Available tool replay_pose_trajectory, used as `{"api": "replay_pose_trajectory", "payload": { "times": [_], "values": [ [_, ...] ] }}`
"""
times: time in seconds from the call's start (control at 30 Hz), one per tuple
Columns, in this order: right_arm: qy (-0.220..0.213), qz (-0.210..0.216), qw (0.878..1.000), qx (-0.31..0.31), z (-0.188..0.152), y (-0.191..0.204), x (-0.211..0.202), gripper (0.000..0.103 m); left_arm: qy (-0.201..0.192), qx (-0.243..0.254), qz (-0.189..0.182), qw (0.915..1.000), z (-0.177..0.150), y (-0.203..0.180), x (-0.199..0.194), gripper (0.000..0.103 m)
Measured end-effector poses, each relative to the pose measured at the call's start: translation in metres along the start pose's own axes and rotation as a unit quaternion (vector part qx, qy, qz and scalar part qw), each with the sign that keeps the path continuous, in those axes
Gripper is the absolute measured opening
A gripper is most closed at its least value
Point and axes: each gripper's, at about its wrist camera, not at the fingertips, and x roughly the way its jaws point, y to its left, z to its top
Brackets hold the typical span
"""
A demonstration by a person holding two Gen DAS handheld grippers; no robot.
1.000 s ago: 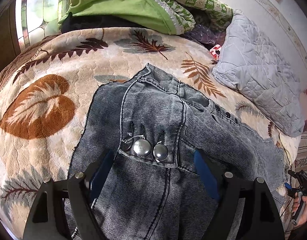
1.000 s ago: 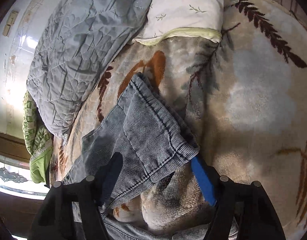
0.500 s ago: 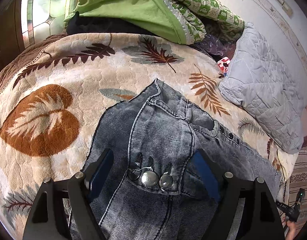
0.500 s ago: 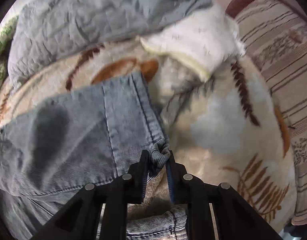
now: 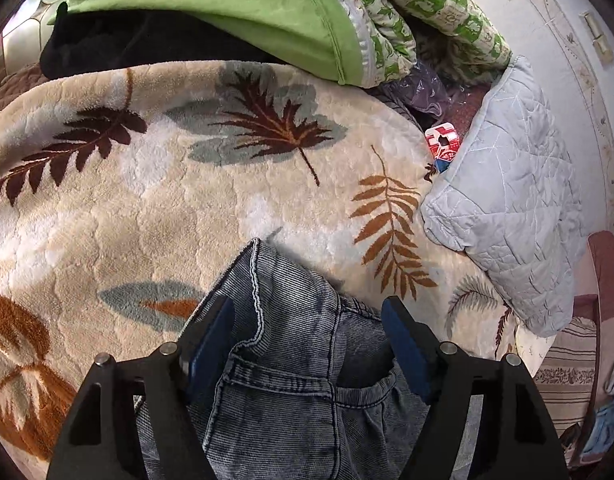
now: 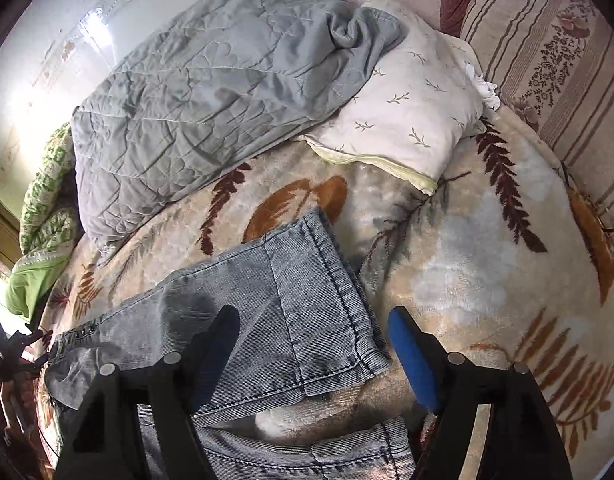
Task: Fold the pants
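Note:
Grey-blue washed denim pants lie on a cream blanket with a leaf pattern. In the left wrist view the waistband end (image 5: 291, 352) lies between the fingers of my open left gripper (image 5: 307, 344), which hovers just over it. In the right wrist view a leg's hem end (image 6: 307, 300) lies flat on the blanket, with the other leg's hem (image 6: 347, 452) below it. My right gripper (image 6: 315, 348) is open above the hem and holds nothing.
A grey quilted blanket (image 6: 211, 100) and a white pillow (image 6: 407, 120) lie at the bed's far side. A green cover (image 5: 227, 8) and a patterned quilt (image 5: 435, 16) are piled at the head. A striped cushion (image 6: 547, 52) borders the right edge.
My right gripper has opened and let go of the leg hem, which now lies flat. My left gripper has moved forward along the pants to the waistband corner; the metal buttons have left view.

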Motion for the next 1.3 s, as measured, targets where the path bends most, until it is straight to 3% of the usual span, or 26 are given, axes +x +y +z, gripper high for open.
{"api": "replay_pose_trajectory", "payload": {
  "times": [0.13,0.2,0.37,0.43,0.53,0.7,0.8,0.9,1.07,1.3],
  "values": [
    [0.005,0.02,1.0,0.003,0.007,-0.004,0.004,0.079,0.011,-0.005,0.001,0.9999,0.009,-0.001,0.016,0.054],
    [0.007,0.028,1.0,0.002,0.014,-0.006,0.01,0.079,0.039,-0.001,0.004,0.9992,0.01,-0.002,0.031,0.052],
    [0.015,0.052,0.999,-0.011,0.046,-0.005,0.041,0.079,0.022,0.011,0.024,0.9994,0.007,-0.007,0.035,0.045],
    [0.025,0.044,0.999,-0.004,0.06,-0.007,0.06,0.078,0.022,0.018,0.044,0.9986,0.009,-0.009,0.039,0.019],
    [0.05,0.027,0.998,-0.02,0.07,-0.002,0.092,0.072,0.021,0.009,0.051,0.9985,0.012,-0.004,0.041,0.011],
    [0.058,0.009,0.997,-0.042,0.074,0.012,0.121,0.059,0.02,0.011,0.054,0.9983,0.013,-0.003,0.042,0.009],
    [0.082,-0.025,0.995,-0.051,0.071,0.014,0.136,0.037,0.021,0.011,0.061,0.9979,0.013,-0.005,0.043,0.007],
    [0.076,-0.045,0.994,-0.059,0.071,0.013,0.134,0.016,0.016,0.019,0.072,0.9971,0.012,-0.007,0.042,0.003],
    [0.035,-0.049,0.995,-0.086,0.071,0.022,0.1,0.014,-0.026,0.044,0.082,0.9953,0.008,-0.024,0.026,0.002],
    [-0.037,-0.021,0.997,-0.059,0.075,0.022,0.026,0.014,-0.095,0.03,0.017,0.9949,-0.005,-0.032,-0.051,0.002]
  ]
}}
